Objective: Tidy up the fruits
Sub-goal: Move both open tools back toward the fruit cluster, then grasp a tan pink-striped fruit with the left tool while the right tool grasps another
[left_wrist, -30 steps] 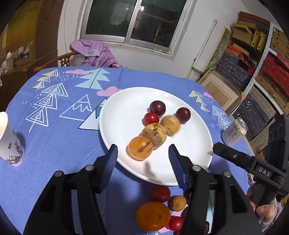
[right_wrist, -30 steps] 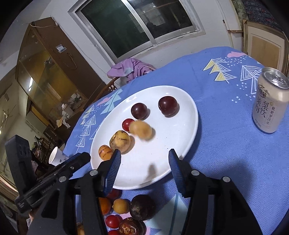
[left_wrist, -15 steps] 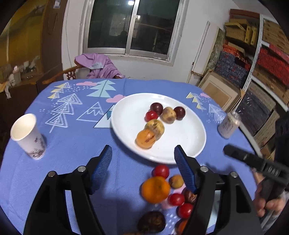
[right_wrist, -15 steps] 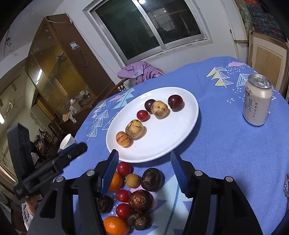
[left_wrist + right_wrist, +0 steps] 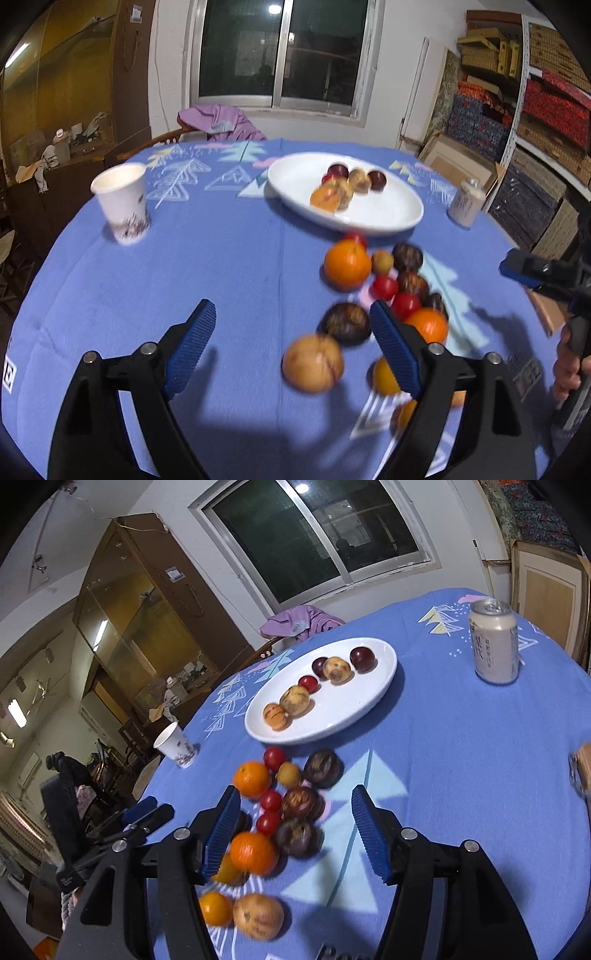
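A white plate (image 5: 388,210) (image 5: 343,709) at the far side of the blue cloth carries several fruits in a row: dark red, tan and orange ones. Nearer lies a loose pile: oranges (image 5: 347,264) (image 5: 253,851), small red fruits (image 5: 270,799), dark wrinkled fruits (image 5: 345,323) (image 5: 297,836) and a tan fruit (image 5: 312,362) (image 5: 258,915). My left gripper (image 5: 291,314) hovers over the pile's near end, jaws opening, nothing gripped. My right gripper (image 5: 295,797) hangs above the pile, jaws opening too, pads touching no fruit.
A paper cup (image 5: 122,206) (image 5: 175,744) stands at the left of the table and a drink can (image 5: 465,201) (image 5: 495,642) at the right. A chair with a purple cloth (image 5: 218,122) is behind. Shelves of boxes (image 5: 546,110) fill the right wall.
Both grippers have pulled back from the plate toward the near edge, so the loose pile now lies under them. Both pairs of jaws stand wider, the left much more.
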### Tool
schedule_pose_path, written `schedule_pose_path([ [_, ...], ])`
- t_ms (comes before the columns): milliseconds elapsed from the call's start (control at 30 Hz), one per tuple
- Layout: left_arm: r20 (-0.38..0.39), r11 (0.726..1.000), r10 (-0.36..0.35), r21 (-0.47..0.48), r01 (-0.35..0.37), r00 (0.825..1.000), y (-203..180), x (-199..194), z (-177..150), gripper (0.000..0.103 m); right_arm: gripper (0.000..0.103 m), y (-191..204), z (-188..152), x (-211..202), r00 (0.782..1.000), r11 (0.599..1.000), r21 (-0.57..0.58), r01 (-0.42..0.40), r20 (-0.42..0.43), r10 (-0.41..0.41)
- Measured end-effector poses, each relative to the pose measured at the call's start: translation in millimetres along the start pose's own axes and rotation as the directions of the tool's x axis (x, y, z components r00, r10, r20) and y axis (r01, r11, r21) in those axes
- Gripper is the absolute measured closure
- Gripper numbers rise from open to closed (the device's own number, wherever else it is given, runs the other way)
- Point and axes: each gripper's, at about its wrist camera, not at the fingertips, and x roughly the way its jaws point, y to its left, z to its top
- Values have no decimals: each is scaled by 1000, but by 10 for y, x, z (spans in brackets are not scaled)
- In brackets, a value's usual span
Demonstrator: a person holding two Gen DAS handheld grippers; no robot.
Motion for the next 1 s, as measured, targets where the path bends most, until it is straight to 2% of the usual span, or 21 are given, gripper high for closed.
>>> schedule_pose_path([
  [167,-38,1000,23,15,-22,999,-1,11,-215,20,39,124,-372,-24,998,998,-53,-29,-59,26],
  [367,-61,998,46,49,-44,997,-60,99,-226,20,39,306,-559,94,991,988,-152,4,-130,-25],
  [567,-79,991,103,90,-96,991,-123,189,-235,19,39,544,-690,141,986,943,-319,93,-103,-132],
  [733,-85,983,154,112,-144,984,-144,245,-244,13,39,625,-747,203,977,918,-374,129,-110,-182],
  [800,-91,983,153,112,-143,984,-141,262,-241,12,39,675,-776,233,974,905,-405,132,-116,-195],
  [1000,-111,980,164,136,-148,980,-177,321,-251,11,51,718,-822,347,961,888,-439,137,-158,-226],
])
